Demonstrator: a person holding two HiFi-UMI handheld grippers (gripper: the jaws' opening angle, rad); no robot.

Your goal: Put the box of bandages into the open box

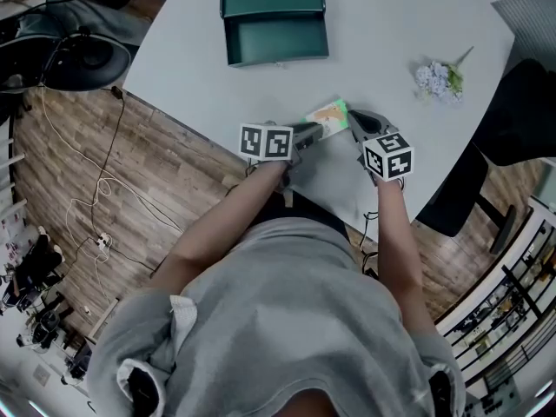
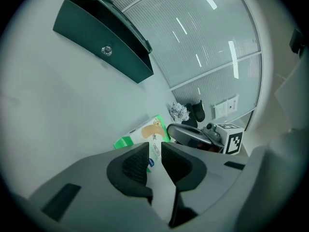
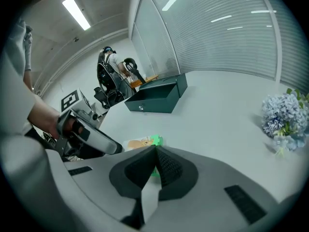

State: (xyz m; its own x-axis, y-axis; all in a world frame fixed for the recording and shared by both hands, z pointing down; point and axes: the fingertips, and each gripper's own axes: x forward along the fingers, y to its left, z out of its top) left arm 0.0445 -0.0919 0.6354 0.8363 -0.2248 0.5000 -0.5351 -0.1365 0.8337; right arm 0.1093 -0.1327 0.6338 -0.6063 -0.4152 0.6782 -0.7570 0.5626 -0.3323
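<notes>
The box of bandages, white and tan with a green end, is near the round white table's front edge, between my two grippers. My left gripper reaches it from the left. In the left gripper view the box's printed end fills the narrow gap of that gripper, with a pad on each side. My right gripper comes from the right; its jaws are pinched together on the box's green end. The dark green open box stands at the table's far side.
A small bunch of pale blue flowers lies on the table to the right. A dark chair stands off the table's right edge. Cables and dark equipment lie on the wooden floor at left.
</notes>
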